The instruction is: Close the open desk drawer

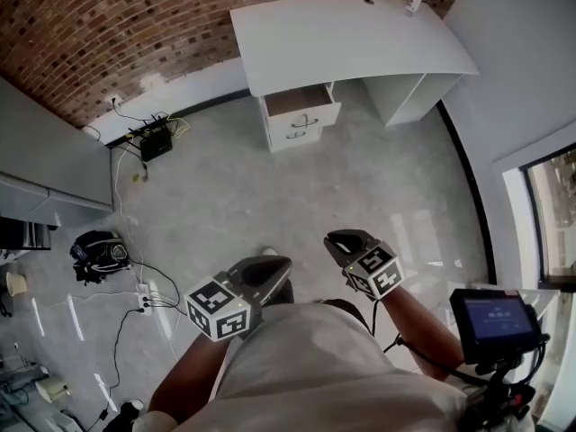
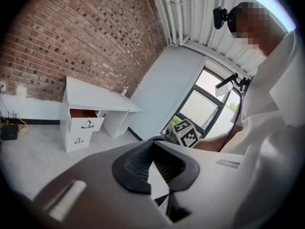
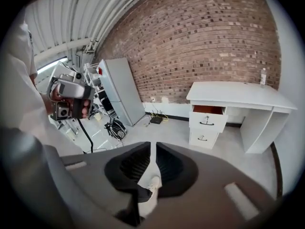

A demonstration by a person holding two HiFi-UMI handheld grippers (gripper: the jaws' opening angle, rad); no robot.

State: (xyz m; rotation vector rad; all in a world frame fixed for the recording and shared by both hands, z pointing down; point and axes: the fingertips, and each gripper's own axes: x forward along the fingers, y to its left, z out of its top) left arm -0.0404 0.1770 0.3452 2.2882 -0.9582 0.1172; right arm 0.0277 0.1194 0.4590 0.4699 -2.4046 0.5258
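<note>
- Left hand-held gripper: jaws together, nothing between them.
- Right hand-held gripper: jaws together, empty.
- Top drawer stands open under the white worktop, well ahead of both.

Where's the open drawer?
In the head view, the open drawer is far ahead, the top one under the left end of the white desk, right above a shut drawer.
</note>
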